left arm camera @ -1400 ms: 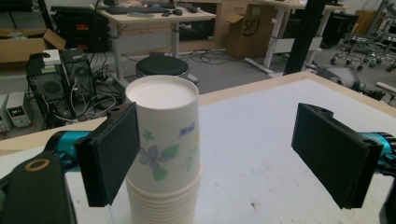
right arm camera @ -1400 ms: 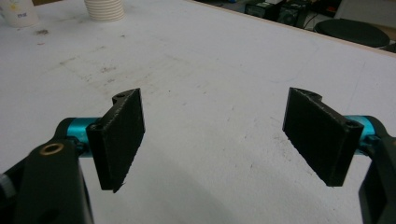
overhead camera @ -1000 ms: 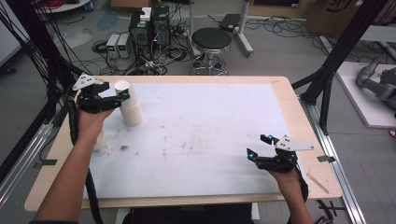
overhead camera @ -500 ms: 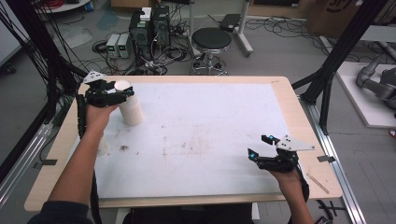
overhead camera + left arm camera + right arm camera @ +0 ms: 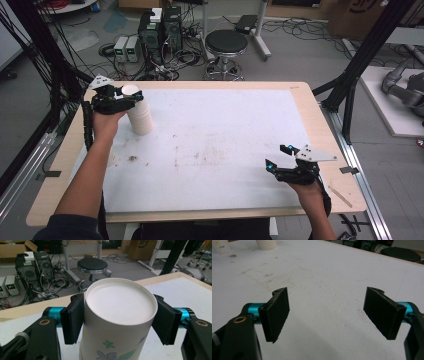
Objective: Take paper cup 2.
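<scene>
**Top cup of the stack in my left tongs**

My left gripper [image 5: 131,97] has just been closing, and its pads [image 5: 73,317] now sit against both sides of the paper cup [image 5: 120,322], right under its upturned base. That cup is the top of an upside-down stack of cups [image 5: 139,119] standing near the far-left corner of the white table [image 5: 225,150].

I judge it very light and thin-walled: waxed paper, smooth and a little slippery, printed with small blue and green flowers. It would dent easily under a hard squeeze, so I want only gentle pressure. The stiffest place to grip is where I am now, near the closed base, whose flat disc braces the wall. Nested cups may cling together, so the one beneath could lift along.

My right gripper [image 5: 280,159] rests near the table's near-right corner, jaws wide with nothing between them. The tabletop is matte and scuffed with faint stains.
</scene>
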The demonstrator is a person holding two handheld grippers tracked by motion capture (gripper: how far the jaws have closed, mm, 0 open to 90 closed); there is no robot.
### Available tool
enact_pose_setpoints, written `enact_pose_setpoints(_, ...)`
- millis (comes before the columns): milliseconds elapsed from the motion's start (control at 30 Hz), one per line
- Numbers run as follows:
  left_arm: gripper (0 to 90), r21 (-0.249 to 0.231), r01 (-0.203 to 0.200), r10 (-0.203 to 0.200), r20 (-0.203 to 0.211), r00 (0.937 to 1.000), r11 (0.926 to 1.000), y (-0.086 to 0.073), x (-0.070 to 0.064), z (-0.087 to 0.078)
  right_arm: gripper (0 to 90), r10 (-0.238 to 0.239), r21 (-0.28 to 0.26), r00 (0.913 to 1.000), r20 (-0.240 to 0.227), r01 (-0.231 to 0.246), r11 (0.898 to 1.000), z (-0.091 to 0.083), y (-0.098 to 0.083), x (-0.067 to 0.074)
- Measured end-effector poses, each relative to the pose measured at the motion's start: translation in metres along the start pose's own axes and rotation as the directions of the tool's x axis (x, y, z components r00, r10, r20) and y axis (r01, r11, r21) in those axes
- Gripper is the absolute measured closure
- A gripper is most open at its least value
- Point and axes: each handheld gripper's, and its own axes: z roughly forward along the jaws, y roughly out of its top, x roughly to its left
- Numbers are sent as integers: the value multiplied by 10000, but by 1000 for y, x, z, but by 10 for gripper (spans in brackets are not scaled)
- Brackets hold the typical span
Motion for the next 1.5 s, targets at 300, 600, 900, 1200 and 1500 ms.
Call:
enact_pose_setpoints(300,337,-700,-218,219,-1,9998,9973,17,-5,-15,214,-14,20,10000,-31,14,10000,1,0,1)
enact_pose_setpoints(600,341,-1490,-473,466,-83,9989,9877,35,-9,-38,214,24,19,10000,-48,-24,10000,0,1,2)
enact_pose_setpoints(900,345,-2369,-978,1015,33,9948,9666,48,-26,-63,214,-37,55,9999,-133,38,10000,1,2,5)
enact_pose_setpoints(1200,351,-2662,-1144,1274,320,9913,9571,45,-44,-79,214,-105,52,9998,-156,106,9999,1,3,7)
enact_pose_setpoints(1500,348,-2596,-697,1248,2024,9713,9632,22,-69,-78,214,-103,96,9995,-284,106,9999,4,3,9)
